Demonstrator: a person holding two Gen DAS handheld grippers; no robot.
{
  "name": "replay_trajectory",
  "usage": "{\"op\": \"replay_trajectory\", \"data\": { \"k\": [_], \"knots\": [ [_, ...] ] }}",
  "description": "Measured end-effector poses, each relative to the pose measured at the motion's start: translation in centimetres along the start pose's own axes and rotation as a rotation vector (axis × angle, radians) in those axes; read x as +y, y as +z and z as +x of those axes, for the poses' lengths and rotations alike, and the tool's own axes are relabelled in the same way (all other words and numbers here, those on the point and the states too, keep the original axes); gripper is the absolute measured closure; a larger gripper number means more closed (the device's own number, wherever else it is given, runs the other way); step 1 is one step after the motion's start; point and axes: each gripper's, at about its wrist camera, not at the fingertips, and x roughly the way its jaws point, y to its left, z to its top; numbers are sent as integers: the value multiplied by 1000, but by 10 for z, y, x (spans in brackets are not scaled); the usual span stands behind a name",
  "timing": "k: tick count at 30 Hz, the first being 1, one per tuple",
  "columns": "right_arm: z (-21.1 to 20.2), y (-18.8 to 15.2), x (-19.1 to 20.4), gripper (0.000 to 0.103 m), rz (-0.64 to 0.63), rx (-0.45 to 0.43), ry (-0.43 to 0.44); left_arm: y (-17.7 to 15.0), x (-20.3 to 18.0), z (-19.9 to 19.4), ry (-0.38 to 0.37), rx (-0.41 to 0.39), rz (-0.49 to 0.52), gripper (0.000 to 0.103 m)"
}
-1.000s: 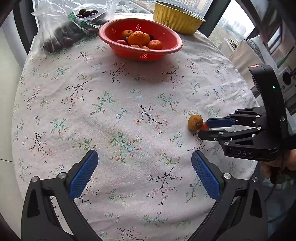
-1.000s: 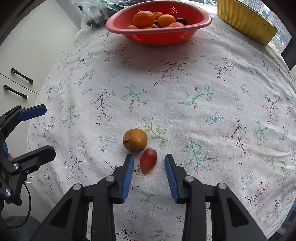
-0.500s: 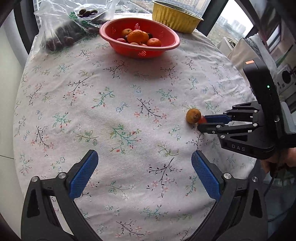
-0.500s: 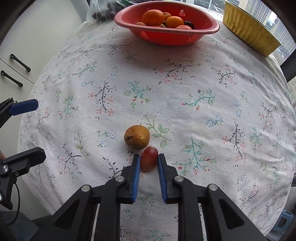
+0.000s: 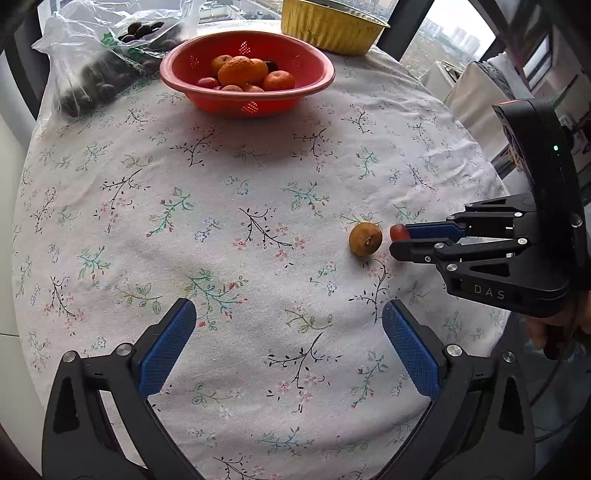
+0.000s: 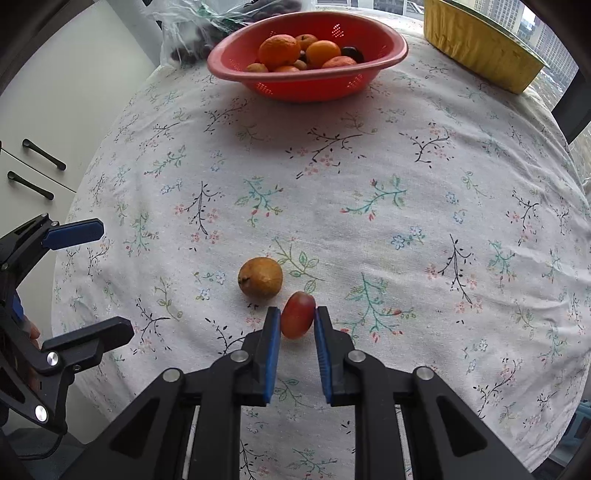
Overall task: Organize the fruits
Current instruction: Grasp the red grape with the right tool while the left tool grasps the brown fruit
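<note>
A small red grape sits pinched between the blue pads of my right gripper, which is shut on it just above the flowered tablecloth. From the left wrist view the same grape peeks out at the right gripper's tips. A brown-yellow round fruit lies on the cloth right beside it. My left gripper hangs open over bare cloth, nothing between its fingers. A red colander bowl at the far side holds several oranges and small fruits.
A gold foil tray stands behind the bowl. A clear plastic bag of dark fruits lies at the far left. White cabinet doors with black handles stand past the table's left edge. A person's hand holds the right gripper.
My right gripper's jaws closed from wide apart onto the red grape. The left wrist view shifted slightly across the table; the brown fruit stayed put.
</note>
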Motion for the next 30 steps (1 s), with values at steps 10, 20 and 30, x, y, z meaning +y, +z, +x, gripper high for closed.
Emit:
{"op": "replay_trajectory", "data": {
  "k": [10,20,30],
  "knots": [
    [-17,-8,-36,82,62,-23,5,34,-39,31,-38,20,87,1],
    [-24,-8,-59,82,85,-20,12,47,-58,66,-58,76,141,39],
    [-19,-3,-61,82,73,-7,16,49,-62,76,-66,73,152,71]
  ]
}}
